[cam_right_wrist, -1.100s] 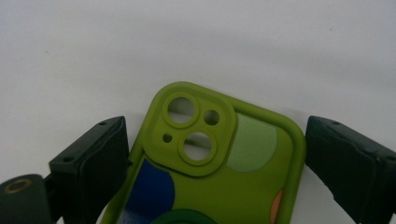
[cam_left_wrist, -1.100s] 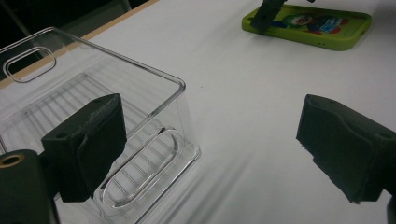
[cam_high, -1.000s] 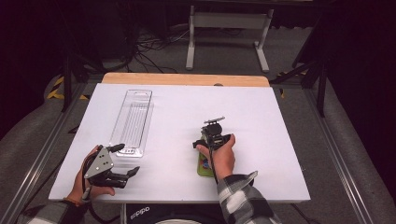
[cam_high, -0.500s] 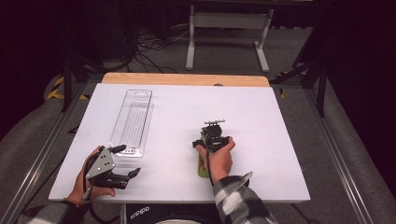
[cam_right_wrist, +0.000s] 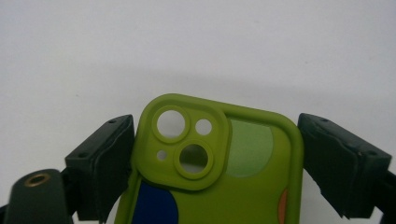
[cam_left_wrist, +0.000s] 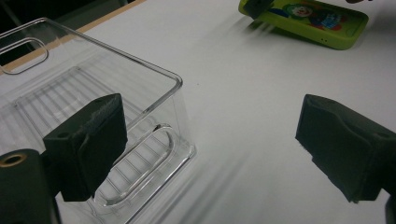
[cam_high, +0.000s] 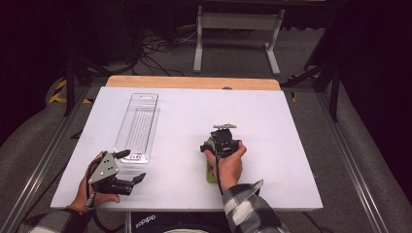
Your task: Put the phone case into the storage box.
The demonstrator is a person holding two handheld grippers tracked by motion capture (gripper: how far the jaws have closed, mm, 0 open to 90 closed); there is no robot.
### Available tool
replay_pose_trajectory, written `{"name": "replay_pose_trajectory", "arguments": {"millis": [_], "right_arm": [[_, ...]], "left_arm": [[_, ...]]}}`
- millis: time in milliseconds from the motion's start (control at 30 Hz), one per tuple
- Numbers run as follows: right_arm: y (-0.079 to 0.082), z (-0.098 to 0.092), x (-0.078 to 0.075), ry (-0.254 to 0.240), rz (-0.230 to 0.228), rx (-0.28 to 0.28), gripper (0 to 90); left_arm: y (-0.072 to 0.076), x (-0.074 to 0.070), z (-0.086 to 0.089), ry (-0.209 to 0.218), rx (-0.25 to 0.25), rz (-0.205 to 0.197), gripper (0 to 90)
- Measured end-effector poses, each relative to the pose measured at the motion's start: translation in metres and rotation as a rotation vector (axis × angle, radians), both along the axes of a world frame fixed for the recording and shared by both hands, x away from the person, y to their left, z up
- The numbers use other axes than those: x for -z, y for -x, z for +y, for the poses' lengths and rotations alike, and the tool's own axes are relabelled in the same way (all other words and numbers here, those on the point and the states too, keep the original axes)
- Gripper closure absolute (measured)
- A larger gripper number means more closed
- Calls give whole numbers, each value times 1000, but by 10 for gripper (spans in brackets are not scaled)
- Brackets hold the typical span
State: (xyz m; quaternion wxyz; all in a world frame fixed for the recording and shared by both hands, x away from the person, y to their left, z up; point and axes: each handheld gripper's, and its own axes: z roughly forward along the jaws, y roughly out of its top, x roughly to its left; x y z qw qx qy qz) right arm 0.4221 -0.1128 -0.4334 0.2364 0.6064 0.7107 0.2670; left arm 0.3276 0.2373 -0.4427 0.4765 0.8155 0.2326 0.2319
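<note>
One white rectangular tabletop (cam_high: 291, 145) carries everything. Long clear ribbed plastic tray (cam_high: 138, 126) lies on its left half, running front to back. Green rubbery phone case with camera cut-outs (cam_right_wrist: 210, 177) lies flat near table's centre front, well apart from tray. Right gripper (cam_right_wrist: 212, 163) closed on case's two long sides, jaws touching it. Left gripper (cam_left_wrist: 210, 149) spread wide, holding nothing, one jaw just beside tray's near corner.

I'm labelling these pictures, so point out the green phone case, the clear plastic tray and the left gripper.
green phone case (cam_right_wrist: 205, 186), right gripper view, its back.
clear plastic tray (cam_high: 137, 127), high view, ribbed floor.
left gripper (cam_high: 130, 166), high view, between its fingertips.
</note>
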Motion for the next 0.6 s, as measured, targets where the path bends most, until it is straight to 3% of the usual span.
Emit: {"name": "replay_pose_trajectory", "arguments": {"millis": [133,300,433,600], "right_arm": [[5,-2,-8,-25,-48,-17,145],[13,-7,-16,-54,-106,-50,146],[18,-8,-19,-69,-142,-73,148],[21,-8,-26,-96,-188,-106,148]], "left_arm": [[-2,-4,4,20,-8,-7,94],[-7,-11,11,88,-26,10,94],[-11,-19,11,115,-25,15,96],[-16,-33,7,111,-5,-4,94]]}}
